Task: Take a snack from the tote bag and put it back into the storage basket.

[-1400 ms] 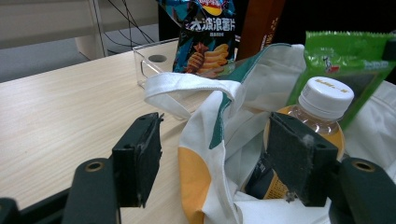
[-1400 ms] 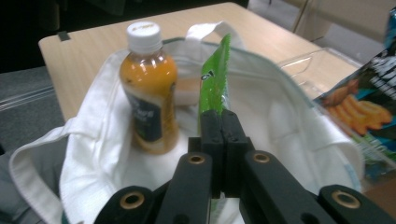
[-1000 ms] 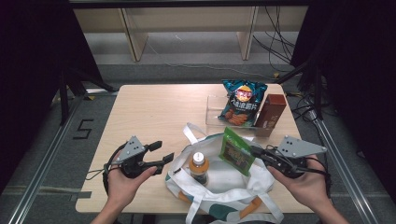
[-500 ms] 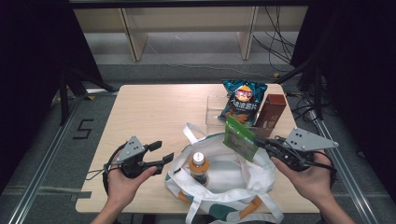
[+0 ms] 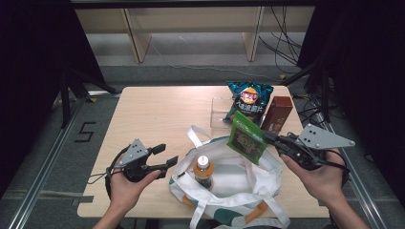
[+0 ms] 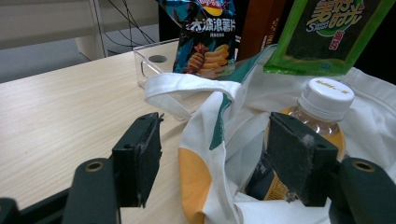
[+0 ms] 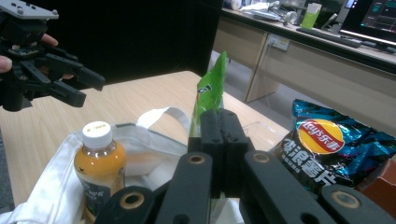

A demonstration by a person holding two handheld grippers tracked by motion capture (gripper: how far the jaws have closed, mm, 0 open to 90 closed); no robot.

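Lower centre of the high view: right gripper (image 5: 267,138) pinches a glossy green snack packet (image 5: 247,138) over the white cloth tote bag (image 5: 239,179); left gripper (image 5: 168,155) spread, empty; crinkly blue Lay's bag (image 5: 248,98) behind.

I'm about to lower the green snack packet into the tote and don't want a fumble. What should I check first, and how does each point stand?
1. Right gripper clamped on the flat green foil snack packet: ok.
2. Packet hangs above the white cloth tote bag, clear of its rim: ok.
3. Bag mouth open: ok.
4. Orange drink bottle with white cap upright inside, room beside it: ok.
5. Left gripper open beside the bag edge, gripping nothing: ok.
6. How firm the clamp is: cannot tell.
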